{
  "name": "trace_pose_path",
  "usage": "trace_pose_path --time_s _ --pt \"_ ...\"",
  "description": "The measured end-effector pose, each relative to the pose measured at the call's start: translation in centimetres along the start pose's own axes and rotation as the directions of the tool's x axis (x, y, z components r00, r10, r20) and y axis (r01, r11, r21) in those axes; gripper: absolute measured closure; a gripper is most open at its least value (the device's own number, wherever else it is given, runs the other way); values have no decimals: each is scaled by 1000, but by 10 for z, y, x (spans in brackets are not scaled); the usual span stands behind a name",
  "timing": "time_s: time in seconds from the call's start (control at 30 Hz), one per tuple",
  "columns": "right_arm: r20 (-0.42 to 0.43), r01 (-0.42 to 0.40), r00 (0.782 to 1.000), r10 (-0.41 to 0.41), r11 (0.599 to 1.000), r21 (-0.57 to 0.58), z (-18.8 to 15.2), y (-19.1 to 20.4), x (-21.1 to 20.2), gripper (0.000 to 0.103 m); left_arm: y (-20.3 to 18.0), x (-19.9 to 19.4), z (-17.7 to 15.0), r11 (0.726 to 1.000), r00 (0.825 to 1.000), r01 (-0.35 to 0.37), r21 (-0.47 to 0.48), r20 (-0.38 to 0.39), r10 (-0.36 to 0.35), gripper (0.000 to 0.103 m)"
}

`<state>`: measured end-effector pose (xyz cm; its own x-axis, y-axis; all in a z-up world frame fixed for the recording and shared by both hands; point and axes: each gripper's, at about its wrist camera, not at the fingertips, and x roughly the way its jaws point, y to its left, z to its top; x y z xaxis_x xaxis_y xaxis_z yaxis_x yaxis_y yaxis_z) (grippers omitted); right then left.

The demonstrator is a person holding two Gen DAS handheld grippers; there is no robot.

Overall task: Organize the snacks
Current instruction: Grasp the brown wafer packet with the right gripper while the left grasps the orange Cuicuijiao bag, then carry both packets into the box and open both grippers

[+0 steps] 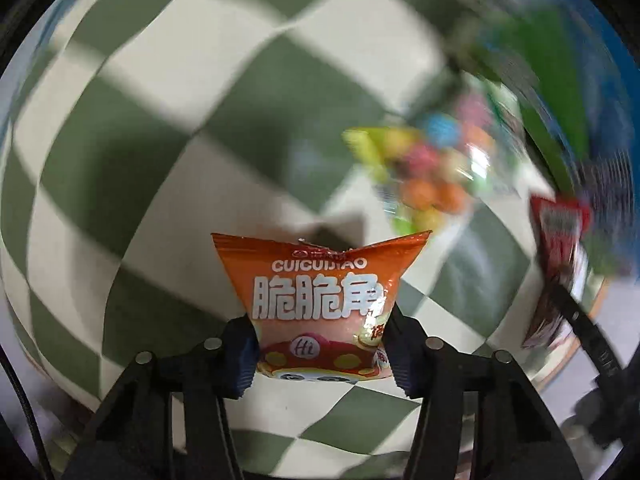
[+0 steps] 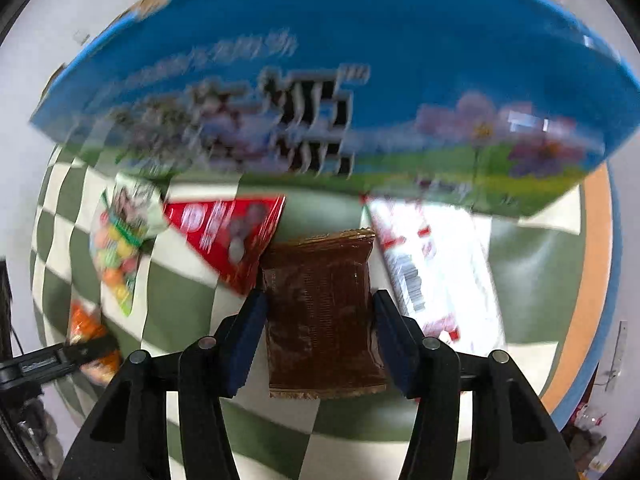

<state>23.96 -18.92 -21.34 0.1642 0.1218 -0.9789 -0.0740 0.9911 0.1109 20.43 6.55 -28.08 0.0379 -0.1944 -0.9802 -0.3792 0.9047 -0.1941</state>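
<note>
An orange snack bag (image 1: pixel 320 288) with white lettering lies on the green-and-white checkered cloth (image 1: pixel 160 120). My left gripper (image 1: pixel 320 344) points down at it and pinches its lower half between both pads. In the right wrist view a brown ribbed packet (image 2: pixel 320 312) lies flat on the cloth. My right gripper (image 2: pixel 320 320) is shut on it, a pad against each long side. The orange snack bag (image 2: pixel 86 328) shows again at the far left of that view, under a black gripper finger.
A clear bag of coloured candy balls (image 2: pixel 114 256) and a red packet (image 2: pixel 232 236) lie left of the brown one. A white packet with a barcode (image 2: pixel 428 272) lies to its right. A large blue box (image 2: pixel 320 80) stands behind. The table's orange rim (image 2: pixel 596 280) curves at right.
</note>
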Motion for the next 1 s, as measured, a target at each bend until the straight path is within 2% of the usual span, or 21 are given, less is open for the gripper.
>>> trace_pose_path --time_s 0.13,0.2,0.27,0.4,0.47,0.53,0.63,0.73,0.77,0.8,0.83,1.0 --pt "-45 -37 998 37 999 0 -29 1 0 46 -52 4 -16 976 997 -72 206 40 65 53" --pt "-78 -54 995 54 999 -1 -48 2 -2 46 -77 11 -26 944 993 -114 310 61 100 53" --pt "-105 -62 993 61 998 -4 -65 3 -2 46 -89 22 -34 927 993 -116 356 36 110 53" --pt "-109 -61 992 63 998 22 -81 1 5 45 -93 37 -43 933 995 -88 350 -14 99 49" --pt "-109 -67 992 71 997 43 -82 -1 7 42 -92 38 -43 936 996 -69 344 -31 85 45" --pt "-111 -80 990 86 995 54 -82 -2 8 35 -83 41 -42 941 996 -55 333 -46 74 43" --pt "-124 -89 988 95 995 54 -84 0 7 31 -85 46 -51 941 995 -58 332 -52 80 43" --pt "-134 -77 988 82 996 44 -84 3 10 31 -89 46 -60 940 995 -65 335 -43 85 44" --pt "-133 -71 988 76 997 40 -85 4 10 32 -92 44 -49 939 995 -75 337 -34 92 53" --pt "-130 -49 990 52 998 28 -87 6 11 42 -94 34 -38 934 995 -85 346 -16 96 57" --pt "-124 -19 992 19 1000 5 -87 8 11 44 -96 29 -37 929 995 -86 359 -7 95 58" --pt "-57 4 998 -5 1000 -23 -86 18 -4 44 -116 2 -41 909 996 -93 406 54 78 60"
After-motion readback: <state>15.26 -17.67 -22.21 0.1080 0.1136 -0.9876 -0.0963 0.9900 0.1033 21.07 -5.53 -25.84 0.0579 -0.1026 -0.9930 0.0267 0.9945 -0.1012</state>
